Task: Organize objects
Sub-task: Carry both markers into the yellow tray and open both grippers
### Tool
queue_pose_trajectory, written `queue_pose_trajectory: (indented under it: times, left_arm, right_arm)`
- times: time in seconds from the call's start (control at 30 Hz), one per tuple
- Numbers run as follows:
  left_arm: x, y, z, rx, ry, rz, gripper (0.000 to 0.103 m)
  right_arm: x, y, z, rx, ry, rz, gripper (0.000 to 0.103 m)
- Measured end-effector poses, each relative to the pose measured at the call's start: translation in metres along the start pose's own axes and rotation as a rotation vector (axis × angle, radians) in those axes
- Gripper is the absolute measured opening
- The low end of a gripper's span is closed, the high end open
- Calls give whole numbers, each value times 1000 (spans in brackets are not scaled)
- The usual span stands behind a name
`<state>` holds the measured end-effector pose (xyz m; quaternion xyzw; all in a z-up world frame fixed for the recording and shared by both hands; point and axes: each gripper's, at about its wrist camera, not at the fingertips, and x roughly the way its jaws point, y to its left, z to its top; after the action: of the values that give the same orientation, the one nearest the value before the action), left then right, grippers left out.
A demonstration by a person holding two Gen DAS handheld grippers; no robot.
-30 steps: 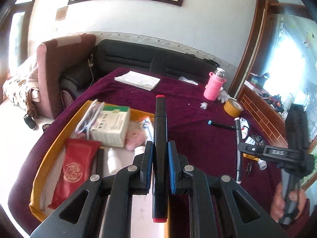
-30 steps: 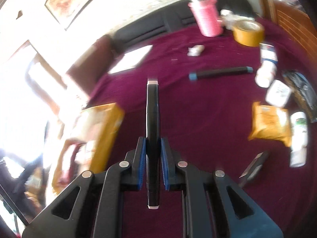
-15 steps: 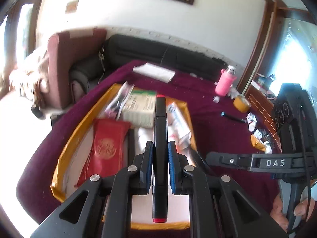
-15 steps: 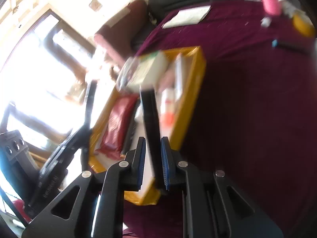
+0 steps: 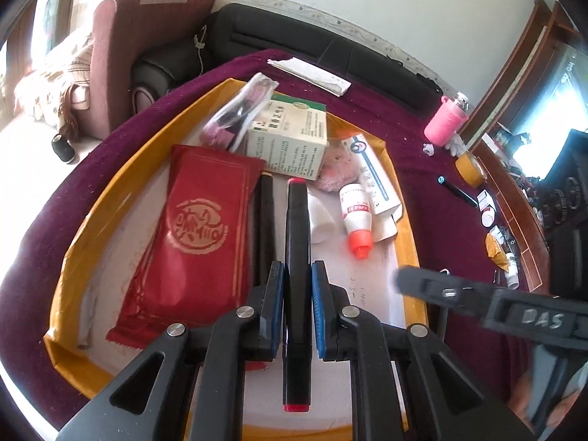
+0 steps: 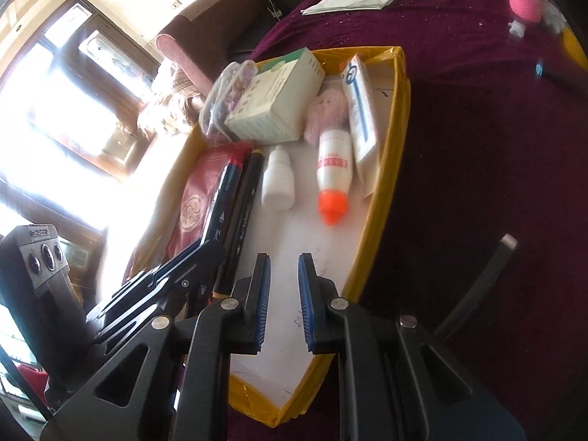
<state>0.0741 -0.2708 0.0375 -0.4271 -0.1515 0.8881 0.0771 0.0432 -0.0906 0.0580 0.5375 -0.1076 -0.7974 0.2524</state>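
Left claw (image 5: 297, 286) grips my red-capped marker (image 5: 297, 257) over the yellow tray (image 5: 110, 191), just right of a black marker (image 5: 265, 228). Right claw (image 6: 282, 294) hangs narrowly parted, holding nothing. I should lower level, then release alongside the black one.
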Motion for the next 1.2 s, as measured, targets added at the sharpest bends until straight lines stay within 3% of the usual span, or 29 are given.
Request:
queue_pose_trajectory:
  times: [0.07, 0.1, 0.17, 0.27, 0.37, 0.5, 0.6, 0.67, 0.73, 0.8, 1.07, 1.2]
  left_arm:
    - [5, -4, 3, 18, 14, 9, 12]
    - [8, -5, 4, 21, 25, 7, 12]
    - [15, -6, 5, 21, 45, 0, 12]
    - [20, -5, 7, 3, 47, -1, 12]
    - [15, -4, 8, -15, 32, -22, 12]
    - [-3, -4, 10, -16, -3, -23, 14]
    - [-19, -1, 11, -40, -52, -22, 28]
    - [-28, 2, 12, -59, -88, -33, 32]
    - [-32, 2, 12, -62, -106, -46, 32]
    - [-34, 3, 13, -59, -118, -48, 32]
    - [-28, 20, 9, -118, -99, -43, 32]
    - [-28, 25, 6, -129, -103, -29, 32]
  right_arm:
    - [-17, -13, -3, 12, -4, -16, 17]
    - [-25, -19, -8, 17, -5, -58, 32]
    - [-44, -33, -21, 29, -37, -169, 45]
    - [-59, -51, -39, 62, -46, -182, 49]
    - [-47, -63, -43, 108, -17, -149, 49]
    - [-19, -68, -33, 142, -7, -185, 49]
    - [-3, -59, -28, 94, -38, -276, 49]
    - [7, -45, -30, 15, -45, -367, 44]
    - [13, -32, -35, -71, -68, -415, 26]
    - [9, -32, -39, -74, -77, -384, 13]
    - [-43, -51, -44, 21, -200, -176, 13]
    - [-77, -42, -48, 10, -283, -113, 13]
